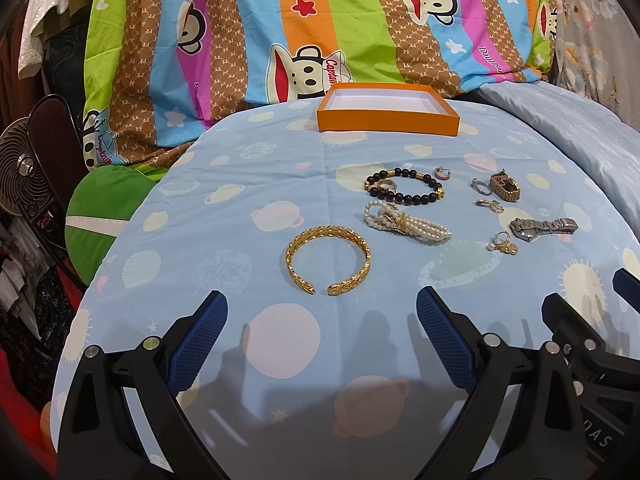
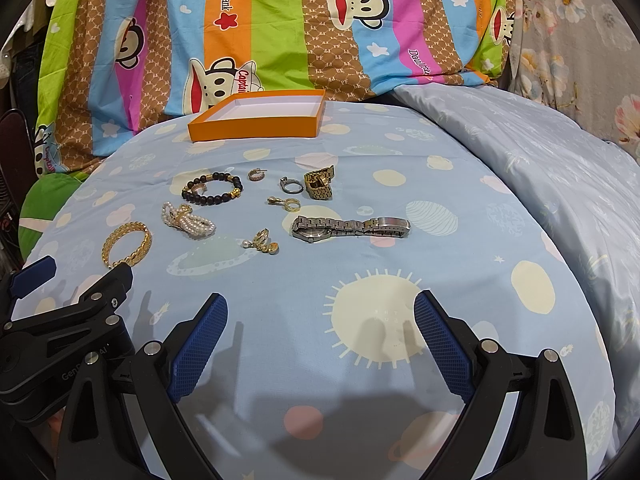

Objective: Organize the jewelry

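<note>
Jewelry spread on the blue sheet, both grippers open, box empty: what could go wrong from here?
1. The earrings are tiny on soft bedding; the wide fingers may pinch cloth instead.
2. The pearl bracelet lies close to the black bead bracelet; grabbing one may drag the other.
3. The orange box is shallow and looks light; a nudge may slide it.

pale blue planet-print cotton sheet (image 2: 400, 184): matt, smooth. orange cardboard tray (image 2: 256, 128): matt. gold leaf-pattern metal bangle (image 1: 329, 260): glossy. silver metal-link watch (image 2: 350, 227): shiny. blue gripper pads (image 1: 198, 344): rough, knurled.
</note>
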`<control>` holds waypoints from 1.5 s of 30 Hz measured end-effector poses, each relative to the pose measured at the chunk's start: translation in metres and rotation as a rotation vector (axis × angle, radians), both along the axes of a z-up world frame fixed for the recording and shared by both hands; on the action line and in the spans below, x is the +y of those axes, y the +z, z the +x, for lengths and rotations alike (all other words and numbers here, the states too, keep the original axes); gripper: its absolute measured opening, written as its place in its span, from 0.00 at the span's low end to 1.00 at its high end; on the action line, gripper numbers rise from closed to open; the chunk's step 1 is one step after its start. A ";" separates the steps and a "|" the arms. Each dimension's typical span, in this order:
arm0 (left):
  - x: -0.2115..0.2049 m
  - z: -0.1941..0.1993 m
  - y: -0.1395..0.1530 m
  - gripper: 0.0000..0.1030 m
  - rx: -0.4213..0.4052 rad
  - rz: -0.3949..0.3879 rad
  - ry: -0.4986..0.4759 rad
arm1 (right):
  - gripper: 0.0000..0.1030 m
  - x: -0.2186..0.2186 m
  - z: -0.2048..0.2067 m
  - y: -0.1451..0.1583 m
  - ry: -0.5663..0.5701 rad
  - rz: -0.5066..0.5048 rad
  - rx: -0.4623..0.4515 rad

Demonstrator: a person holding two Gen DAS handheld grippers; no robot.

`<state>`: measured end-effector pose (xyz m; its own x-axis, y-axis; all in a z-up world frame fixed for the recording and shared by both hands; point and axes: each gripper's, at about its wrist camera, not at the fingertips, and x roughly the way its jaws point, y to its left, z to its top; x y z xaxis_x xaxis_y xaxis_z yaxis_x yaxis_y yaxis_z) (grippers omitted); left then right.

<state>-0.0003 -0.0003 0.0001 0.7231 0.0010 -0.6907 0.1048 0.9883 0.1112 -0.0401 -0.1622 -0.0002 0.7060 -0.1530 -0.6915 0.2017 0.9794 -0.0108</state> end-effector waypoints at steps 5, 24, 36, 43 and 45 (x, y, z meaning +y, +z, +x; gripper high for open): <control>0.000 0.000 0.000 0.90 0.000 -0.002 -0.001 | 0.90 -0.001 0.000 0.001 0.002 0.004 0.000; 0.046 0.014 0.008 0.91 0.027 -0.091 -0.036 | 0.85 -0.043 0.036 0.007 0.250 -0.022 0.022; 0.031 0.047 -0.008 0.92 0.116 -0.076 -0.099 | 0.73 -0.038 0.092 -0.015 0.519 -0.095 0.149; 0.022 0.063 -0.019 0.91 0.196 -0.114 -0.146 | 0.38 -0.043 0.104 -0.015 0.599 0.028 0.184; 0.022 0.065 -0.020 0.91 0.209 -0.120 -0.147 | 0.30 -0.041 0.102 -0.014 0.606 0.036 0.191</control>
<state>0.0651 0.0217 -0.0202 0.5513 -0.1843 -0.8137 0.2568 0.9654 -0.0447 0.0617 -0.2031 -0.0146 0.5237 0.2606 -0.8111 -0.3904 0.9196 0.0434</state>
